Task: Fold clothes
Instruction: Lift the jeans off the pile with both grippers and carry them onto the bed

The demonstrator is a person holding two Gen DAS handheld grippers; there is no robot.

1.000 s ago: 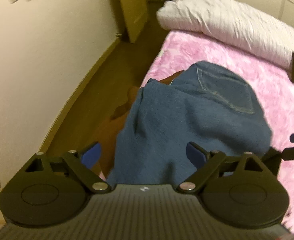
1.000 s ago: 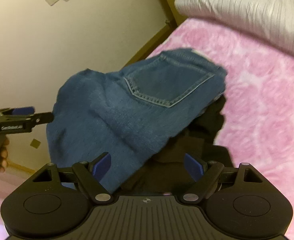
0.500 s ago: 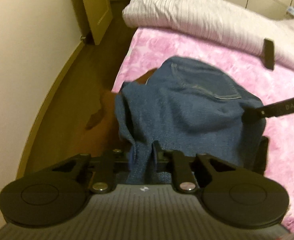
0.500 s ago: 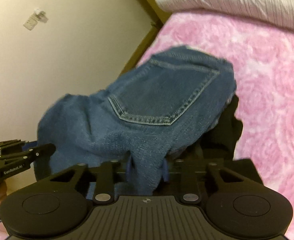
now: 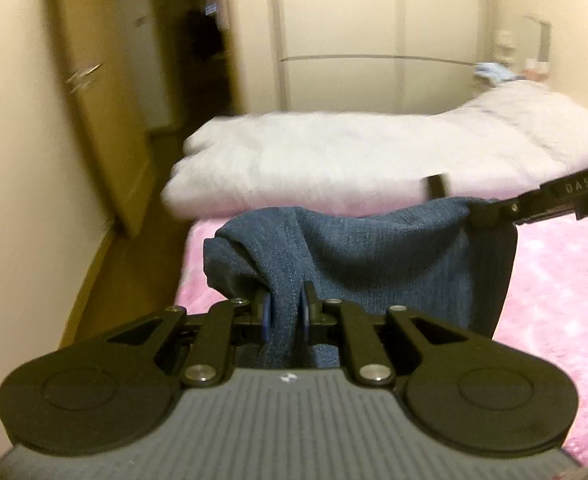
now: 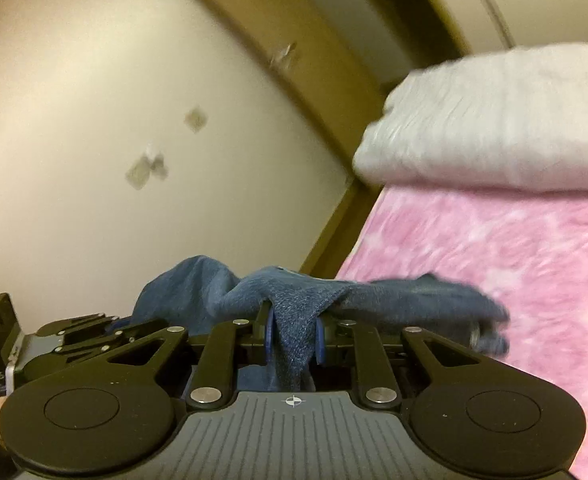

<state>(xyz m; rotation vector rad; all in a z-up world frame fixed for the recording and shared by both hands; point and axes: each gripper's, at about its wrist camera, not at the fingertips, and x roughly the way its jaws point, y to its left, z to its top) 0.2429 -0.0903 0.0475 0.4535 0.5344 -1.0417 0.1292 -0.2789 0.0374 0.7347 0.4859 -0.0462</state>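
Note:
A pair of blue jeans [image 5: 373,256] hangs lifted above the pink bed cover [image 5: 553,292]. My left gripper [image 5: 286,314] is shut on one bunched edge of the denim. My right gripper [image 6: 294,330] is shut on another edge of the jeans [image 6: 333,300]; it also shows in the left wrist view [image 5: 489,212], pinching the cloth's upper right corner. The left gripper shows at the left of the right wrist view [image 6: 82,332]. The cloth stretches between the two grippers. Its lower part is hidden behind the gripper bodies.
A white folded duvet [image 5: 353,160] lies across the far end of the bed. A cream wall [image 6: 94,120] and a wooden door [image 5: 106,120] stand to the left, with wood floor [image 5: 126,280] beside the bed. White wardrobe doors [image 5: 373,32] stand behind.
Both grippers went from open around the jeans to shut on them, then rose with the denim. The jeans left the bed and now hang stretched between them. Both views tilted up.

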